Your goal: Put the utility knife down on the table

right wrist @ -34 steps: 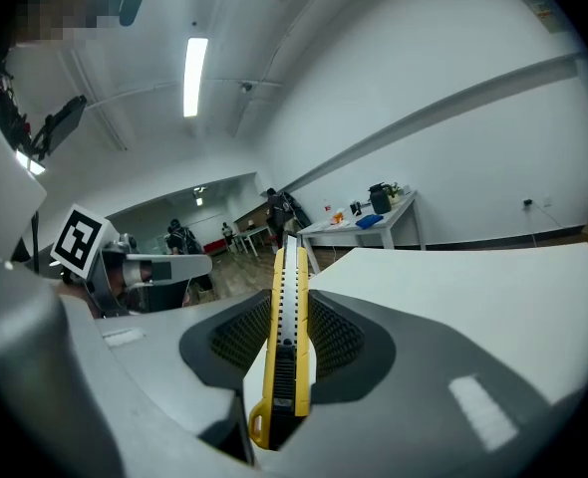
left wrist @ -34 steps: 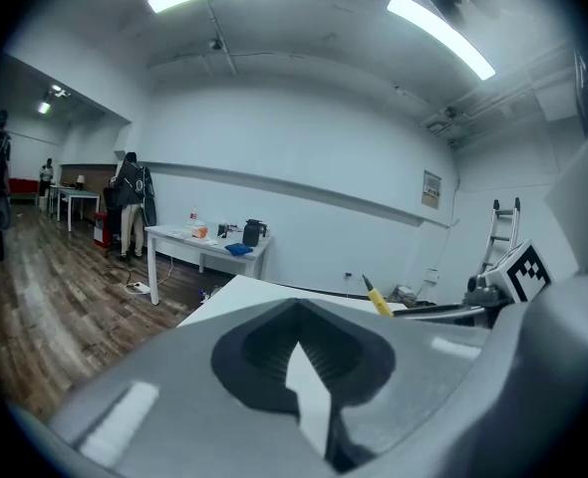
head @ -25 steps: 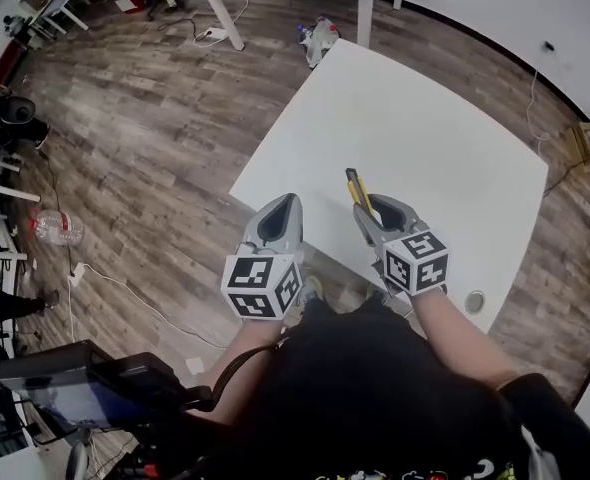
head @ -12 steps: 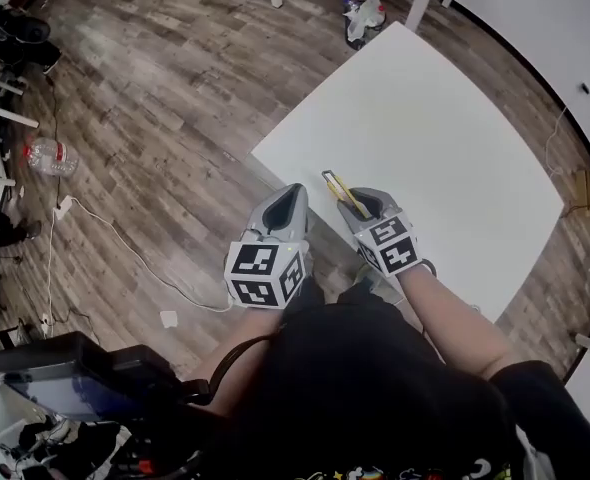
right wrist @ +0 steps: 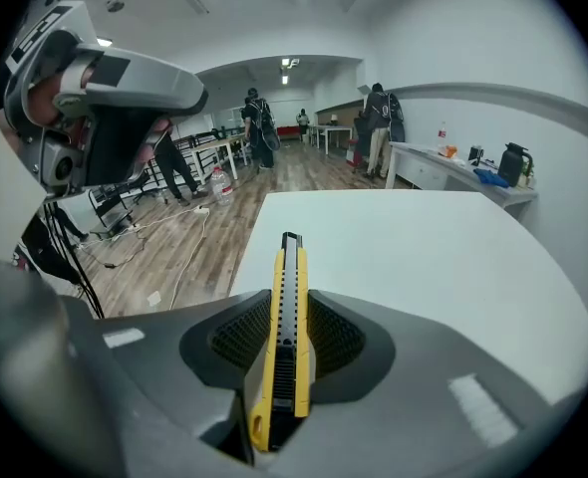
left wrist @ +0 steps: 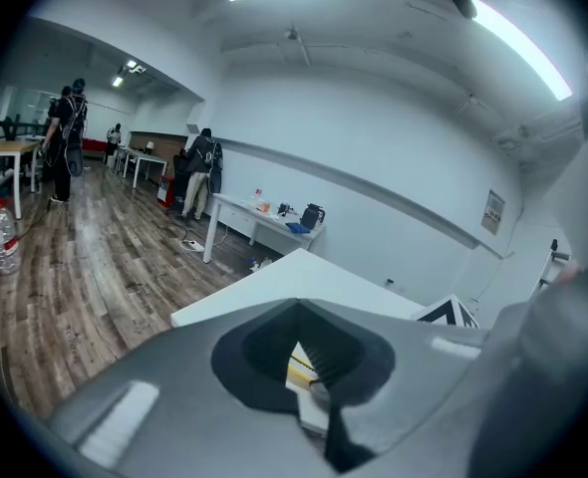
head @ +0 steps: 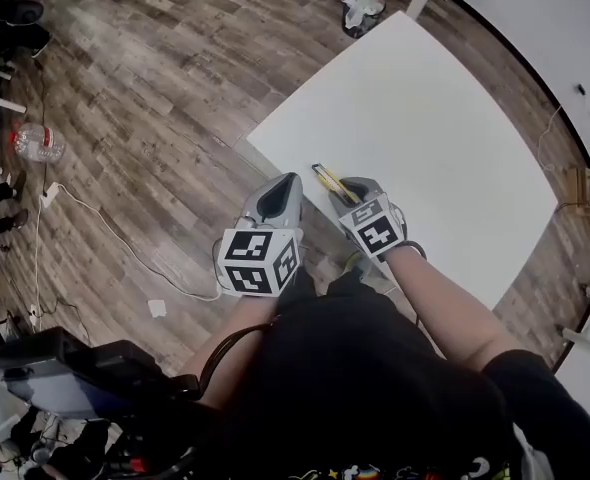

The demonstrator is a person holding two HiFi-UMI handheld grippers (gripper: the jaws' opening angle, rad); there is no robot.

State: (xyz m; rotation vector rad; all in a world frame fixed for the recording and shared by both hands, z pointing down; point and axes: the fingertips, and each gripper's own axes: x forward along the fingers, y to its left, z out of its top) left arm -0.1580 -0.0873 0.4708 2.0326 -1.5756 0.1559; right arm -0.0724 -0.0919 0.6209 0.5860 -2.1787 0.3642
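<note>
Two grippers: you hold one in each hand, side by side at the near left edge of the white table (head: 425, 118).
Right gripper (head: 348, 190): its jaws are pressed onto the utility knife (right wrist: 284, 337), clamping the yellow body from both sides.
Utility knife: it sticks forward out of those jaws, dark tip over the tabletop close to the left corner; you cannot tell whether it touches the surface.
Left gripper (head: 280, 193): its jaws are closed together on nothing, just left of your right gripper.
Floor (head: 145, 88): wood planks, with a plastic bottle (head: 33, 143) lying at the far left.
</note>
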